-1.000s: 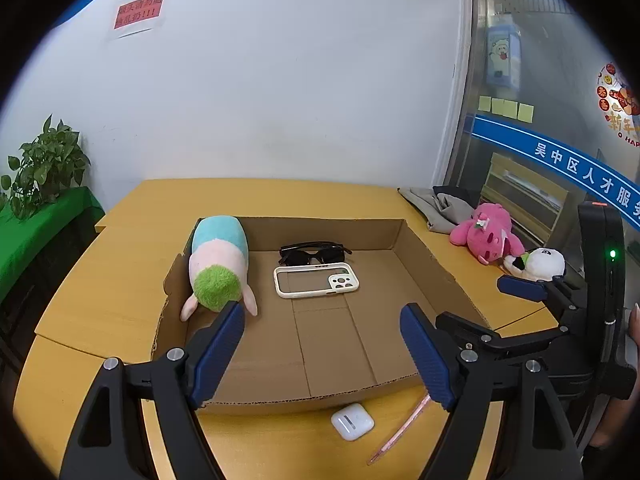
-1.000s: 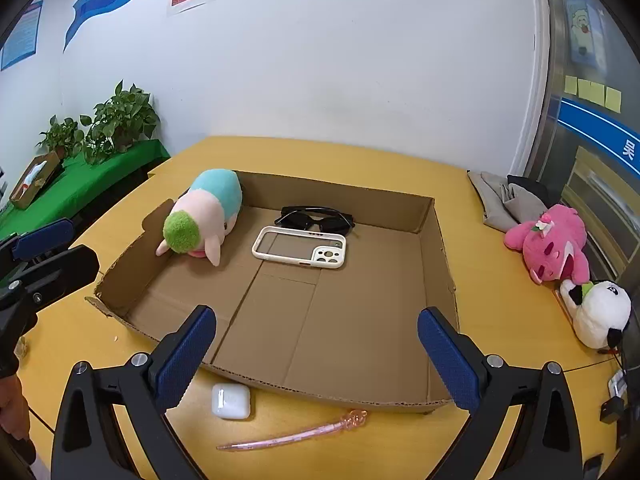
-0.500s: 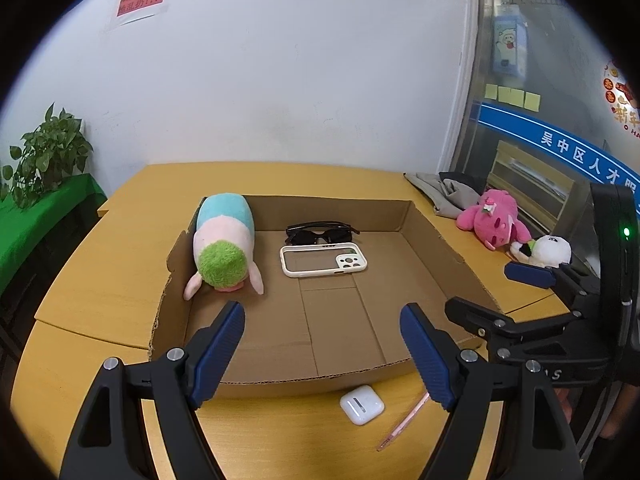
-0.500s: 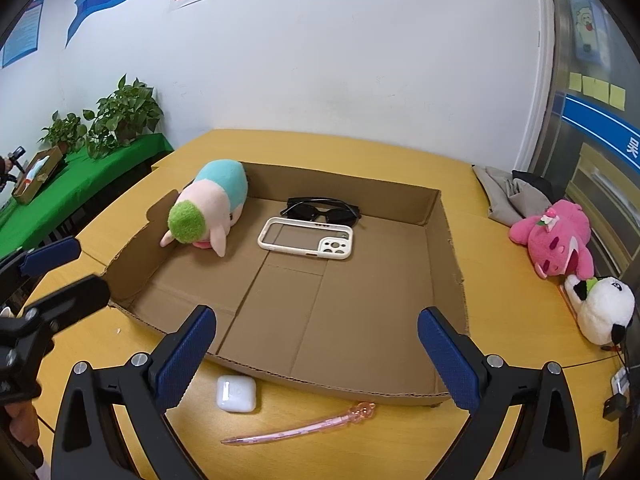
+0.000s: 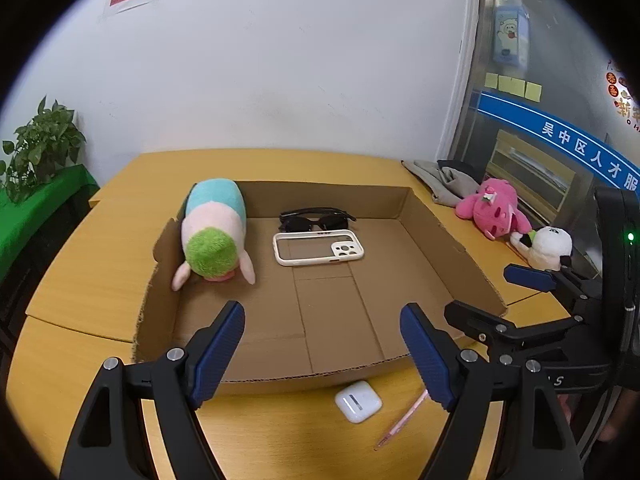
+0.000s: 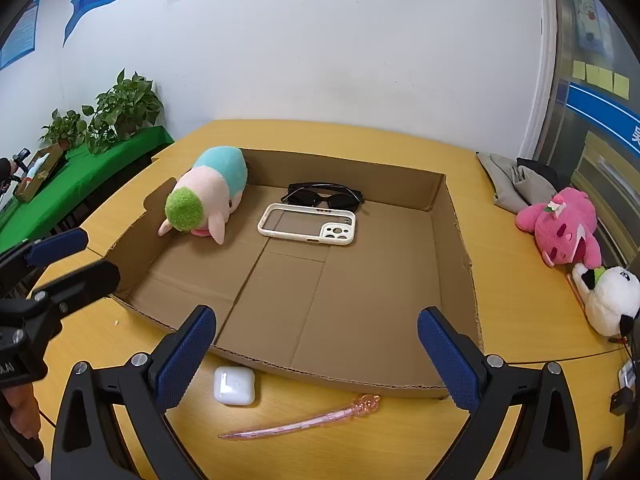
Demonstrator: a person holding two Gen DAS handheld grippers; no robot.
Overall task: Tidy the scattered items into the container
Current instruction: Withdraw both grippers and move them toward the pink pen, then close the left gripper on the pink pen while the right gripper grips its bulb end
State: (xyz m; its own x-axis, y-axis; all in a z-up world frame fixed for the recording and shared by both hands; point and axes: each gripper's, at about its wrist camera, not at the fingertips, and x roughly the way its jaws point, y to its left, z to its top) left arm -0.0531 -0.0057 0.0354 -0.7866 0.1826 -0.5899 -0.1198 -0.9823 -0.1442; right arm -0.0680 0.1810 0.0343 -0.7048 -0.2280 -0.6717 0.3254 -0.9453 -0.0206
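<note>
Yellow table (image 6: pixel 404 440) fronting the cardboard box's near edge (image 6: pixel 320 376); both hand-held grippers (image 5: pixel 322 354) (image 6: pixel 316 354) spread, empty.

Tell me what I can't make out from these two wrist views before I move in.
- Pink wand: left wrist view, its upper end is behind the left gripper finger.
- Panda plush: right wrist view, lower part cut by the lens edge.
- Grey cloth: what lies under it, hidden in both views.

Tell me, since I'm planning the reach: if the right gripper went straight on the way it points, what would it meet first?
Probably the cardboard box, on its bare floor near the front wall. The right gripper is open and empty; depth is uncertain.
</note>
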